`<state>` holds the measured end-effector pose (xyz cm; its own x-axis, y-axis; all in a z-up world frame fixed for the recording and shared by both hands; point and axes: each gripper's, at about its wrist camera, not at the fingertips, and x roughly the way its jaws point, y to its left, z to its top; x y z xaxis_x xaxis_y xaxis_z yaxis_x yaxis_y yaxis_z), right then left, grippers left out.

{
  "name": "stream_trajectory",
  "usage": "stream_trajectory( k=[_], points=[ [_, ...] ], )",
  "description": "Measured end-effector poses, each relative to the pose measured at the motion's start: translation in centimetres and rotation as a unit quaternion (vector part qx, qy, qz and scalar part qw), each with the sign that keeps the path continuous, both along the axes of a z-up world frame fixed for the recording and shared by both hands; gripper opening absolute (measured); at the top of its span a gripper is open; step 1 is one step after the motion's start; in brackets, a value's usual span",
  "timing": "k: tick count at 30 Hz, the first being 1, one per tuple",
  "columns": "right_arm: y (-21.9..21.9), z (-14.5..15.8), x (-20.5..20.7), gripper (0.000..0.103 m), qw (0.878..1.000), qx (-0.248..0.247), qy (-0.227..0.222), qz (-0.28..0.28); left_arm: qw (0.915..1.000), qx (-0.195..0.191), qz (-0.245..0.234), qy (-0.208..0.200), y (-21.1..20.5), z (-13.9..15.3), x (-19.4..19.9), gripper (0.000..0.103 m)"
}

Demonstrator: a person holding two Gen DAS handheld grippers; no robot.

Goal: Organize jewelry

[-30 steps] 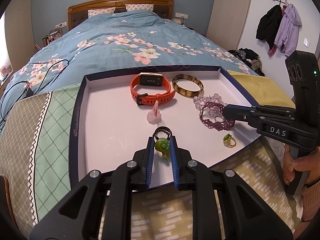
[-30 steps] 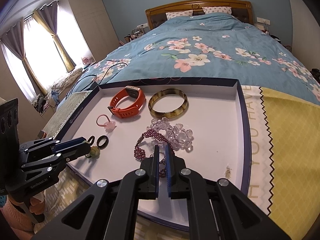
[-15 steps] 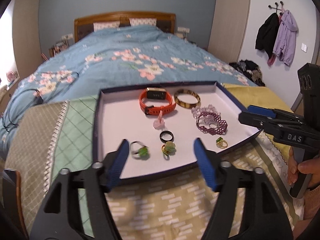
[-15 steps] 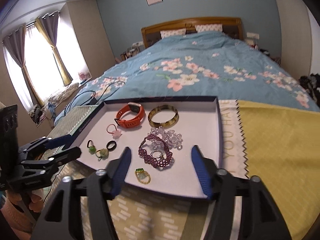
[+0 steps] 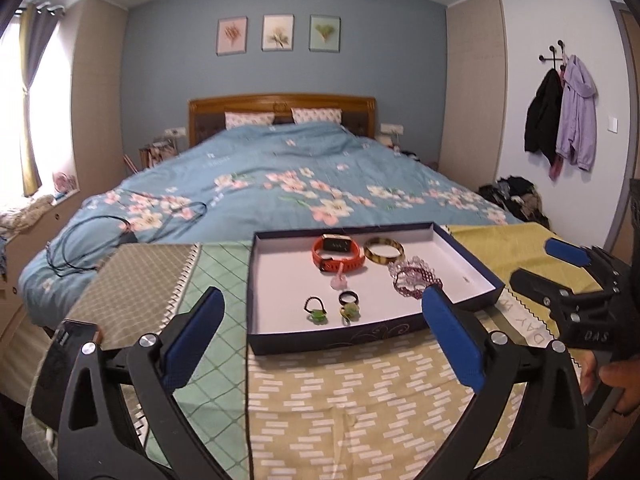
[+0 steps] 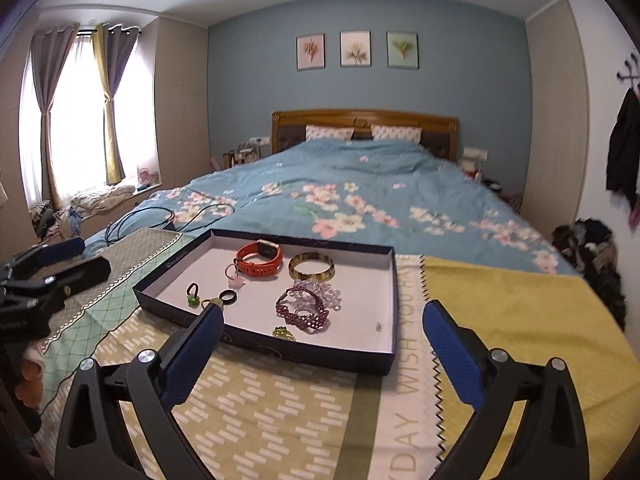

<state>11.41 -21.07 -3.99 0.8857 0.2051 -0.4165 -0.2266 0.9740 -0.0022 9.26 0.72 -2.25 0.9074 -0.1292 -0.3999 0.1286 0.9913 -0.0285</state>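
A dark blue tray [image 5: 472, 276] with a white floor sits on the bed's patchwork cloth. In it lie an orange watch [image 5: 338, 252], a brown bangle [image 5: 384, 250], a purple bead bracelet [image 5: 416, 280], a pink ring [image 5: 340, 280], a black ring [image 5: 348, 298] and two green-stone rings [image 5: 317, 313]. A gold ring with a green stone [image 6: 284, 332] lies by the near wall. My left gripper [image 5: 322, 296] hangs back from the tray, jaws opening wide, nothing between them. My right gripper [image 6: 323, 311] does the same at the tray's near right corner.
A dark phone [image 5: 60, 368] lies at the cloth's left edge. Black cables [image 5: 100, 232] trail over the blue floral duvet. Coats [image 5: 560, 120] hang on the right wall above a clothes pile [image 5: 512, 196]. A hand [image 5: 616, 376] holds the right gripper's handle.
The left gripper let go of a green-stone ring and the right one left the purple bracelet. Both opened wide, drew back from the tray and rose, tilting up toward the room.
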Motion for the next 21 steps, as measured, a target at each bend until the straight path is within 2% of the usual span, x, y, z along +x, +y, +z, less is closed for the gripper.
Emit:
stream_trajectory(
  k=[8,15,21],
  points=[
    [0.1,0.3,-2.5,0.096,0.999,-0.002,-0.034,-0.011,0.9987,-0.009,0.023,-0.045,0.2,1.3,-3.5,0.097],
    [-0.4,2.2,-5.0,0.096,0.996,0.018,-0.089,-0.023,0.9967,-0.004,0.038,-0.071,0.1,2.2,-5.8,0.097],
    [0.0,2.6,-5.6,0.096,0.996,0.016,-0.091,-0.018,0.9954,-0.015,0.05,-0.08,0.5,2.9,-6.7,0.097]
  ],
)
